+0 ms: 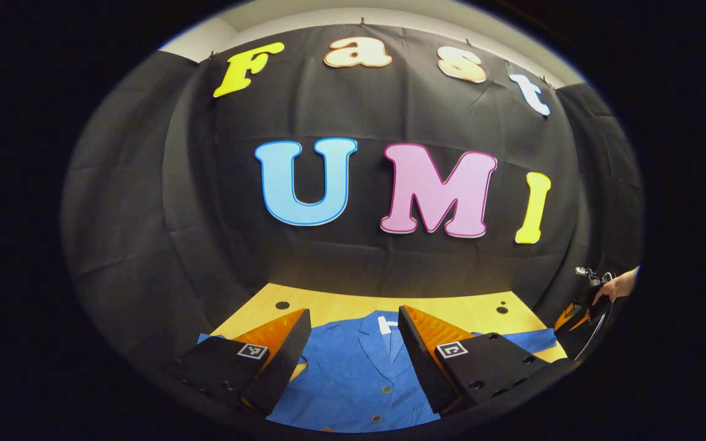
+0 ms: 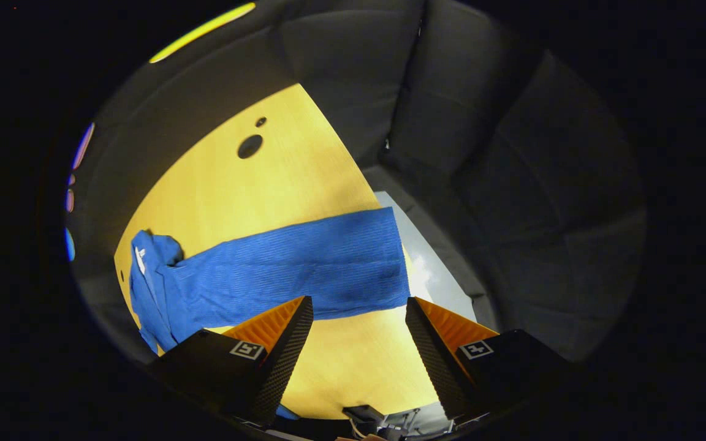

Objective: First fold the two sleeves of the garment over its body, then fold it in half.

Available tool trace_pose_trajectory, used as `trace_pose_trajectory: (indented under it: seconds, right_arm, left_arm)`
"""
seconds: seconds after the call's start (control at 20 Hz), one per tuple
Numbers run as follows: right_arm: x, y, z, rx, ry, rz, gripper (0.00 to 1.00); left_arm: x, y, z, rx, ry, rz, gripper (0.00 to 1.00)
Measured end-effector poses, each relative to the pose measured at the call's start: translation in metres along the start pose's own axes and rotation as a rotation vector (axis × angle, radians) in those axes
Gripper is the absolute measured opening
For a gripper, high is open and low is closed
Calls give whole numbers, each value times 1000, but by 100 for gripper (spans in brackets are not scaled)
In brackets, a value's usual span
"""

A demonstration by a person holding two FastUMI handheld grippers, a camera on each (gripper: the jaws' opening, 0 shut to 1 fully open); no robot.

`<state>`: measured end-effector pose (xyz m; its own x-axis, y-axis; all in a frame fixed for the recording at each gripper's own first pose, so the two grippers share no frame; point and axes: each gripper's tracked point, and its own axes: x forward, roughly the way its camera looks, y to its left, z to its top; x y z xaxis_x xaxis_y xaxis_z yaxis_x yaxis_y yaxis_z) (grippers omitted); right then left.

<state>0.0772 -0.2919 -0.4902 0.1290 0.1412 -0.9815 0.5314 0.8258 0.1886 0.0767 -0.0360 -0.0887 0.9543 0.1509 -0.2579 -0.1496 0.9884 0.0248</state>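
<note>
A: Item one, the garment?
B: Blue garment (image 1: 353,373), buttoned front, collar toward the booth wall, lying flat on the yellow worktop (image 1: 451,306). Both sleeves spread outward, unfolded. In the right gripper view one sleeve (image 2: 304,269) stretches straight across the worktop (image 2: 267,184), its cuff at the worktop's edge.

A: Item two, left hand-held gripper?
B: Left hand-held gripper (image 1: 353,349), fingers spread wide apart, nothing between them, poised over the garment's chest.

A: Item three, right hand-held gripper?
B: Right hand-held gripper (image 2: 359,343), fingers likewise apart, gripping nothing, above bare worktop just beside the outstretched sleeve. In the left gripper view it appears at the far right edge (image 1: 586,312), held by a hand (image 1: 616,286).

A: Worktop fixtures?
B: Dark round holes (image 2: 249,146) near the far edge.
</note>
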Motion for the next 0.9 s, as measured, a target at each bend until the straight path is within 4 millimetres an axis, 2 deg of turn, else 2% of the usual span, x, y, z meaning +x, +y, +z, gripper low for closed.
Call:
trace_pose_trajectory:
  seconds: [0.15, 0.35, 0.45, 0.5, 0.55, 0.6, 0.75, 0.9]
  right_arm:
    - [29, -11, 3, -39, 43, -28, 99]
    - [49, -14, 0, -57, 83, -26, 98]
    - [59, -20, -4, -80, 99, -49, 90]
    - [61, -28, -7, -90, 116, -69, 84]
    - [64, -25, 1, -74, 81, -63, 75]
    - [63, -25, -2, -64, 96, -62, 79]
    - [64, -25, -1, -66, 79, -58, 71]
    - [62, -12, 0, -20, 52, -50, 10]
  left_arm:
    - [16, -18, -6, -10, 37, -7, 82]
    - [29, -38, -7, 10, 50, -17, 82]
    - [29, -40, -5, 26, 47, -13, 82]
    - [30, -40, -5, 32, 46, -10, 82]
    - [30, -38, -6, 35, 48, -8, 82]
    - [31, -36, -7, 33, 49, -8, 82]
    - [30, -29, -16, 23, 76, -12, 82]
    - [24, -16, -19, 36, 74, -4, 82]
